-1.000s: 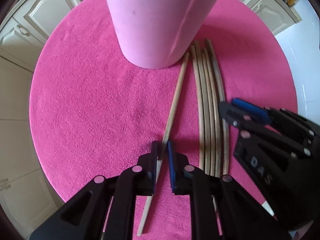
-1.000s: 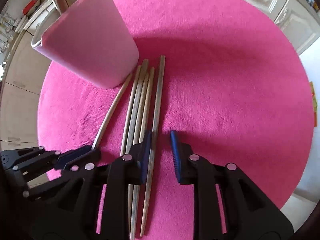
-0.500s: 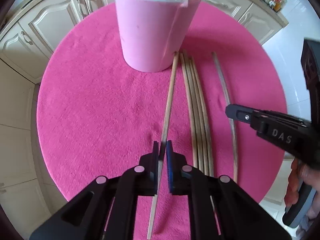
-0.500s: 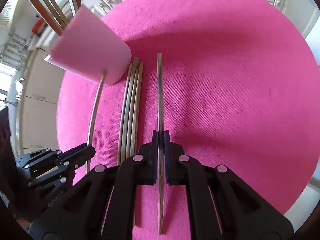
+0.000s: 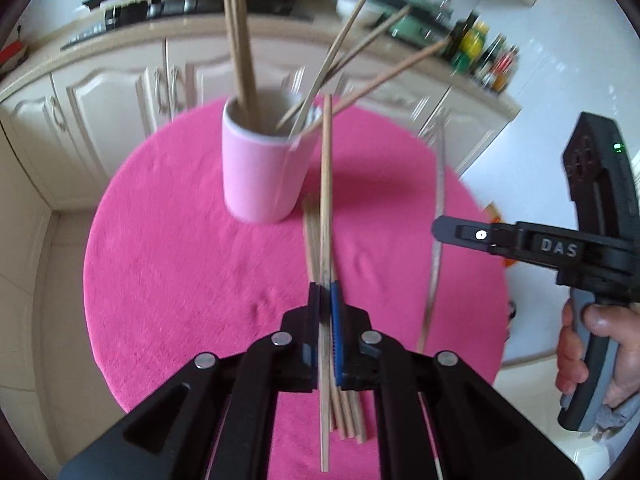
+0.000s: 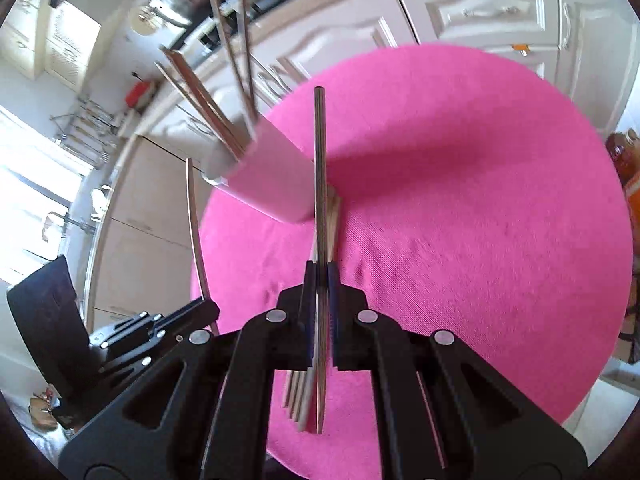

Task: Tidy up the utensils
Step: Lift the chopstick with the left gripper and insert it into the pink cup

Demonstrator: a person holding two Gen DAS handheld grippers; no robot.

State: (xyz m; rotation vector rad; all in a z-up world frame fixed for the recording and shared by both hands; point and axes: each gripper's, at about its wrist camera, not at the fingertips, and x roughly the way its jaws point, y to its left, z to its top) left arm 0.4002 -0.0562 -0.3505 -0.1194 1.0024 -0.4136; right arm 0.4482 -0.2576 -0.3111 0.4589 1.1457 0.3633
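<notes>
A pink cup (image 5: pixel 262 176) (image 6: pixel 272 184) stands on the round pink cloth (image 5: pixel 168 248) (image 6: pixel 460 220) with several wooden chopsticks leaning out of it. My left gripper (image 5: pixel 326 292) is shut on one wooden chopstick (image 5: pixel 326 184), lifted off the cloth and pointing toward the cup. My right gripper (image 6: pixel 321 272) is shut on another chopstick (image 6: pixel 319 152), also raised. In the left wrist view the right gripper (image 5: pixel 444 230) holds its stick at the right. Several loose chopsticks (image 5: pixel 310 236) (image 6: pixel 334 216) lie on the cloth below, beside the cup.
Cream kitchen cabinets (image 5: pixel 112 112) (image 6: pixel 480 16) run behind the round table. Bottles and jars (image 5: pixel 480 56) stand on the counter at the back right. A person's hand (image 5: pixel 600 344) grips the right tool's handle. An orange bottle (image 6: pixel 628 168) stands at the right edge.
Both grippers closed on a chopstick each and lifted them off the cloth, tilting up so the cup's rim and cabinets came into view. The remaining sticks stayed on the cloth.
</notes>
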